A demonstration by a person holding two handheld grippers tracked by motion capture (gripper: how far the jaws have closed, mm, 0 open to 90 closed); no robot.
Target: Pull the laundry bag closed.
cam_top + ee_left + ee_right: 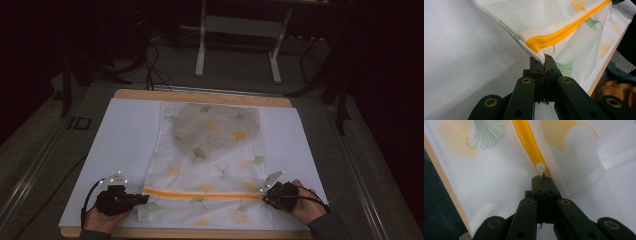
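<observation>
With the left gripper [543, 65] clamped on the bag [210, 150] corner and the right gripper [543, 178] pinching the pull [540, 167] at the zip's [200, 194] right end, the zip looks fully run along the table's near edge.

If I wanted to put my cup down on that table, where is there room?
Two bare strips of the white table sheet flank the white leaf-printed mesh laundry bag: the wide left one and a narrower right one. The near edge is crowded by the left gripper and right gripper.
</observation>
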